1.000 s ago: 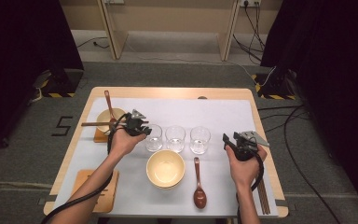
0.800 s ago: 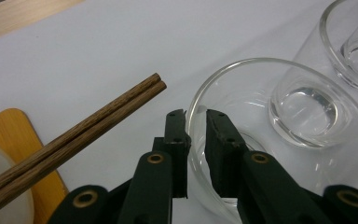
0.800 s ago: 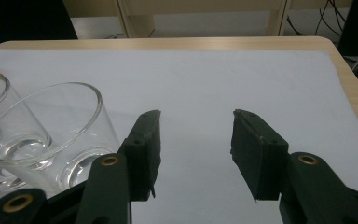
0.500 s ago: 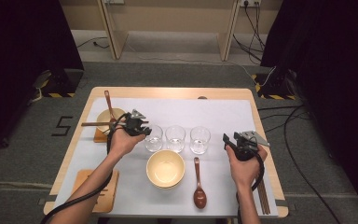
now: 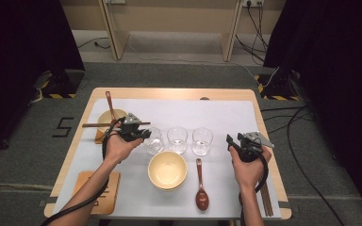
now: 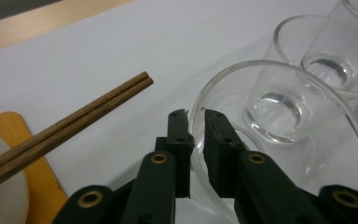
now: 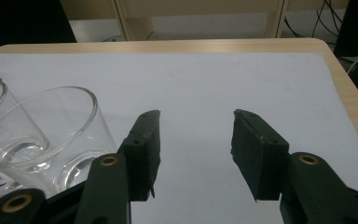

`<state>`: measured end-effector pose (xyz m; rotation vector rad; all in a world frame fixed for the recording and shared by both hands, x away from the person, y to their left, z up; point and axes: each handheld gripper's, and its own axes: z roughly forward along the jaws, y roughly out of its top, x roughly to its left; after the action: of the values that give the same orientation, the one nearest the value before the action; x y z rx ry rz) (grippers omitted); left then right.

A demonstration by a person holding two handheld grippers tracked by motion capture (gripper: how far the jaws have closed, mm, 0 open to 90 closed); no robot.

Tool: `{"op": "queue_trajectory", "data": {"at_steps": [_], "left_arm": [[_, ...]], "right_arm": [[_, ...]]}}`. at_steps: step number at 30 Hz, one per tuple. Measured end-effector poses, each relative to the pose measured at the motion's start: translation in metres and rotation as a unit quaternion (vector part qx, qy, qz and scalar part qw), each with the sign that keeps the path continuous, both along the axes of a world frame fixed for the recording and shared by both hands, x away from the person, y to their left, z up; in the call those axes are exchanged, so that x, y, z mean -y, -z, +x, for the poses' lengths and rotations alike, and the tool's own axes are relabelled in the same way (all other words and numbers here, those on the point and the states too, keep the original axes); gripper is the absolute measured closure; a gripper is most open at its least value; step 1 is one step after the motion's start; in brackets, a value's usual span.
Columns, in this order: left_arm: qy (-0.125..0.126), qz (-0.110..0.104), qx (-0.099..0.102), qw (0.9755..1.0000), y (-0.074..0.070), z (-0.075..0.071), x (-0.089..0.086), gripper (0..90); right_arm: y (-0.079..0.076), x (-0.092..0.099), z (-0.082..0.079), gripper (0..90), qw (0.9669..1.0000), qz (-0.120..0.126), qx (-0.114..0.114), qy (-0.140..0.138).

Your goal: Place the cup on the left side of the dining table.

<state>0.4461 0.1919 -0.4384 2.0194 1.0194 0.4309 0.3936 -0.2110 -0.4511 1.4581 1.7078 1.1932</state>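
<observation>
Left gripper [image 6: 196,126] jaws just closing, pinching rim of nearest glass [image 6: 279,140], leftmost of three in row mid-bench. Chopsticks [image 6: 65,126] just left, across small bowl [image 5: 109,117]. Right gripper [image 7: 196,135] near bench's right edge, jaws spread, holding nothing.

Clear glossy glass tumbler [image 6: 279,140], matt black plastic tongs [image 6: 196,122], brown wooden chopsticks [image 6: 65,128]
</observation>
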Motion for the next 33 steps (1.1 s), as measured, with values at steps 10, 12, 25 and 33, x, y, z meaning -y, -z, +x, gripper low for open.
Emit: {"op": "queue_trajectory", "data": {"at_steps": [10,12,25,33], "left_arm": [[-0.003,-0.006,0.019,0.9998,-0.011,-0.01,-0.009,80.1],[-0.004,-0.005,0.023,0.9997,-0.012,-0.013,-0.014,80.2],[-0.015,-0.003,0.029,0.9995,-0.014,-0.023,-0.033,80.2],[-0.026,-0.006,0.028,0.9992,-0.017,-0.029,-0.049,80.2]], "right_arm": [[-0.001,0.001,0.0,52.5,1.0,-0.002,0.003,-0.001],[-0.001,0.0,-0.001,52.5,1.0,-0.002,0.004,-0.001],[-0.002,0.0,-0.001,52.5,1.0,-0.002,0.004,0.0],[-0.002,-0.001,-0.001,52.5,1.0,-0.003,0.004,0.0]]}}
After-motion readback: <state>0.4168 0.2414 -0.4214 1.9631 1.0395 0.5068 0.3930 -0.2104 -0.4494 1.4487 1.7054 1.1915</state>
